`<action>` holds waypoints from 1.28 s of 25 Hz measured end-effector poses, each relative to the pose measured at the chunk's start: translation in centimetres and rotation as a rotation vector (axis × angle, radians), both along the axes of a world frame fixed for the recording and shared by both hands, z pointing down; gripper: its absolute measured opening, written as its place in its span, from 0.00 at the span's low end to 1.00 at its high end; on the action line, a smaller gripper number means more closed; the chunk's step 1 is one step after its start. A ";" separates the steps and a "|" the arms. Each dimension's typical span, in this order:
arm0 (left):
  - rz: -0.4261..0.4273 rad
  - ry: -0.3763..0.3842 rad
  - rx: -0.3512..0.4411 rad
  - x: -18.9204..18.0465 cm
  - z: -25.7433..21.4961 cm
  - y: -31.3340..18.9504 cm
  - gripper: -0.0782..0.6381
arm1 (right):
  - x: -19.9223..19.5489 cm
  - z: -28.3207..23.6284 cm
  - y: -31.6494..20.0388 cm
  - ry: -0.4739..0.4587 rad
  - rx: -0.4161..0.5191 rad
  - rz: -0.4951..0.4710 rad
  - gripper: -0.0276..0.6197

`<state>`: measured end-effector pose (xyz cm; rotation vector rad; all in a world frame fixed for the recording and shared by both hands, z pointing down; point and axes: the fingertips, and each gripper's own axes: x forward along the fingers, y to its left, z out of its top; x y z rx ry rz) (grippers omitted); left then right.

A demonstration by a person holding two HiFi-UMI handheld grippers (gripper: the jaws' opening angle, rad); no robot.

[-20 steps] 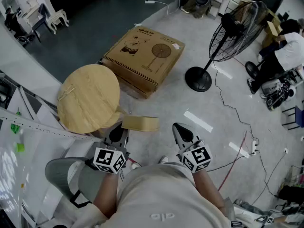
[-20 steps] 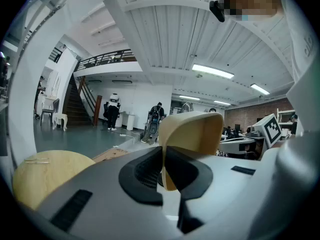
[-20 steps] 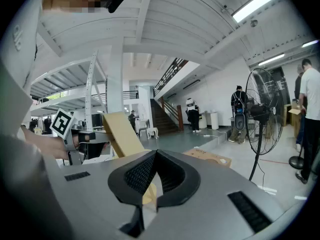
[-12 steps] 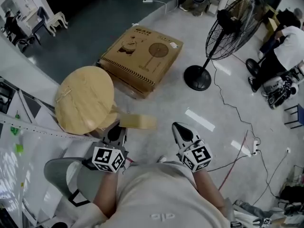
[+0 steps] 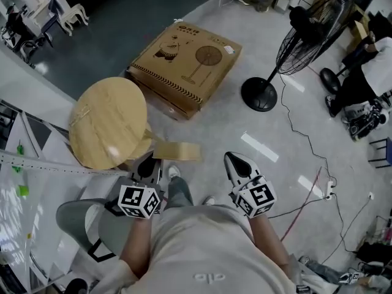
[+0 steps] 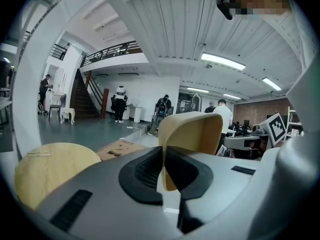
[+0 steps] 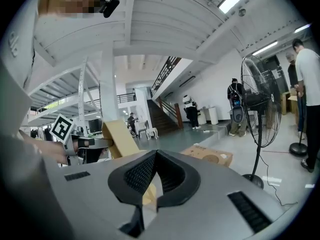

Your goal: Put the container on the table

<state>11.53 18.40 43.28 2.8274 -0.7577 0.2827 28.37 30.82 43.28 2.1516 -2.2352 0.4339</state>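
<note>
A tan, open-topped container (image 5: 177,151) hangs in the air to the right of the round wooden table (image 5: 109,122). My left gripper (image 5: 149,167) is shut on its near wall. In the left gripper view the black pads pinch that thin wall (image 6: 192,134) at my left gripper's tips (image 6: 163,151), and the table top (image 6: 50,169) lies low on the left. My right gripper (image 5: 236,164) is held level to the right of the container, jaws shut and empty. In the right gripper view my right gripper's (image 7: 155,154) pads meet, with the container (image 7: 120,136) beyond them.
A flat cardboard box (image 5: 187,66) lies on the floor beyond the table. A standing fan (image 5: 288,48) with a round base is at the right, and cables (image 5: 306,146) trail over the floor. A grey chair (image 5: 82,222) is at the lower left. People stand in the distance.
The person has stepped forward: a leg and shoe now show between the grippers. Table and box have shifted slightly in view. The container stays in the left gripper.
</note>
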 end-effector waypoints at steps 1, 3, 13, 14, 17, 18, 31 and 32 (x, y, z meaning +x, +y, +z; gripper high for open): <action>0.001 -0.001 -0.006 0.0 0.2 -0.8 0.15 | -0.1 0.1 -0.9 0.001 -0.005 -0.002 0.08; 0.005 -0.001 -0.016 0.1 0.5 -3.0 0.15 | -0.3 0.1 -3.2 0.005 -0.011 -0.005 0.08; 0.002 0.030 -0.042 -2.6 0.7 -18.7 0.15 | -3.6 -0.4 -18.8 0.059 -0.060 -0.032 0.08; 0.001 0.036 -0.046 -3.0 0.9 -20.1 0.15 | -4.1 -0.5 -20.3 0.065 -0.064 -0.035 0.08; -0.010 0.037 -0.058 -4.8 1.5 -23.7 0.15 | -5.6 -0.7 -24.3 0.076 -0.069 -0.050 0.08; -0.015 0.033 -0.061 -5.4 1.7 -24.7 0.15 | -6.2 -0.8 -25.4 0.080 -0.070 -0.057 0.08; -0.210 -0.008 -0.152 -11.8 5.3 -31.9 0.15 | -10.4 0.8 -36.8 0.081 -0.130 -0.257 0.08; -0.237 -0.011 -0.163 -12.4 5.6 -32.4 0.15 | -10.8 0.9 -37.8 0.083 -0.134 -0.285 0.08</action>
